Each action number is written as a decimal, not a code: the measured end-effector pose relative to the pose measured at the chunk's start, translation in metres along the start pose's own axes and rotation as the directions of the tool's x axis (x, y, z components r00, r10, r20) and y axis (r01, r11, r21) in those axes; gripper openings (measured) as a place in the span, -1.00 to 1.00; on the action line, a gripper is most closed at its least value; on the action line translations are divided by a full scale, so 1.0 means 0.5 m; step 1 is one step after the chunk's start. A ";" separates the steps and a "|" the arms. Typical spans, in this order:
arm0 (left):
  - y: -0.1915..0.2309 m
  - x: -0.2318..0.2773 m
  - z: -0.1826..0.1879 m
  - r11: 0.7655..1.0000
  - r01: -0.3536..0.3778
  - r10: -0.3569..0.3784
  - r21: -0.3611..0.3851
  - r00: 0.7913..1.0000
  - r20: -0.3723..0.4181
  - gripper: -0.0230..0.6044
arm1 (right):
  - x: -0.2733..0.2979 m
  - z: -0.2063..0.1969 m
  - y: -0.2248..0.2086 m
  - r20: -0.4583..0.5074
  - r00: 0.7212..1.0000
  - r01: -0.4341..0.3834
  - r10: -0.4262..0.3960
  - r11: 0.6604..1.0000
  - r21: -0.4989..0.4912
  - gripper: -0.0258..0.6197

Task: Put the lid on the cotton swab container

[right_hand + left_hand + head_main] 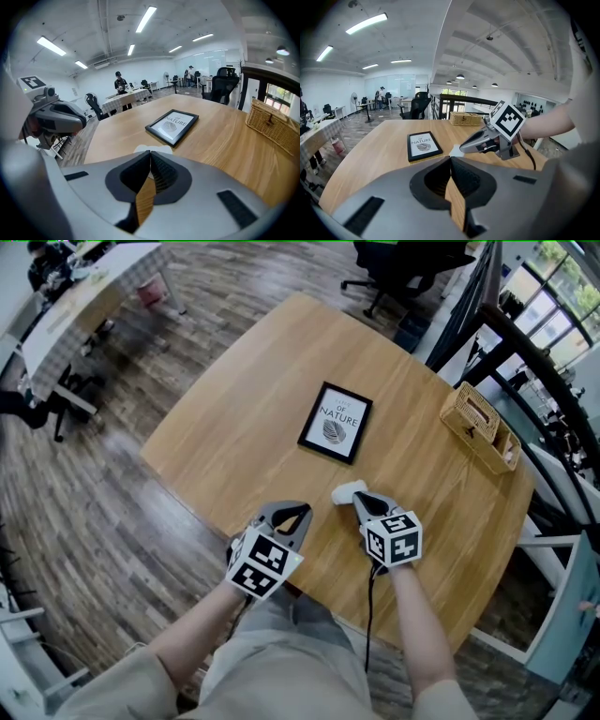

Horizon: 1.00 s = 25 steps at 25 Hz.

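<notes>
The right gripper (363, 502) sat just behind the white swab container (348, 491) on the desk (244, 427), the left gripper (296, 514) farther off; both jaws were pressed together, holding nothing.

wood-plank floor (84, 502) | wooden table (225, 437) | ceiling strip lights (146, 18) | black office chair (403, 263)

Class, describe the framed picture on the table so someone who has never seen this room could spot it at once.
Start at the wooden table; near its middle lies the framed picture, flat on the wood. Its black frame and white print reading OF NATURE set it apart from the wicker basket at the table's edge and the small white object.
</notes>
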State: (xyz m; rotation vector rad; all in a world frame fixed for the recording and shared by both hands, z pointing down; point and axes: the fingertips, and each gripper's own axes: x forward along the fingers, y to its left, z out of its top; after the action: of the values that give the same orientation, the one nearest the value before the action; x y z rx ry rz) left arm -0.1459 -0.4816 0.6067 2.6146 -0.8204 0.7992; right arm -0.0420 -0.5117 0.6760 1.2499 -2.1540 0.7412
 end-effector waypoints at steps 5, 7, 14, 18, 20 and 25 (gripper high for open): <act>-0.023 -0.023 0.013 1.000 0.000 0.000 0.009 1.000 0.002 -0.86 | -0.006 -0.002 0.003 0.021 1.000 -0.006 0.005 1.000 0.031 -0.83; -0.028 -0.038 0.021 1.000 -0.005 0.005 0.010 1.000 0.006 -0.85 | -0.007 0.000 0.003 0.016 1.000 -0.008 0.007 0.999 0.036 -0.83; -0.037 -0.113 0.061 0.999 -0.036 0.036 0.001 0.999 0.037 -0.85 | -0.036 0.013 0.023 -0.005 1.000 -0.008 0.009 0.998 0.055 -0.83; -0.039 -0.147 0.082 0.999 -0.053 0.052 0.011 0.997 0.049 -0.86 | -0.096 0.058 0.053 0.065 0.998 -0.016 0.012 0.998 0.059 -0.83; -0.041 -0.165 0.101 0.998 -0.057 0.056 0.021 0.996 0.065 -0.85 | -0.143 0.096 0.077 0.125 0.992 -0.030 0.022 0.998 0.063 -0.83; -0.051 -0.207 0.164 0.996 -0.067 0.059 0.063 0.990 0.125 -0.85 | -0.270 0.188 0.134 0.272 0.962 -0.030 0.022 0.999 0.023 -0.83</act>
State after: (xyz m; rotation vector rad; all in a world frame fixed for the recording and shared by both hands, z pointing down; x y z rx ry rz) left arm -0.1671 -0.4505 0.4776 2.7324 -0.9296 0.6985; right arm -0.0601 -0.4682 0.5046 1.4100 -2.3899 0.6410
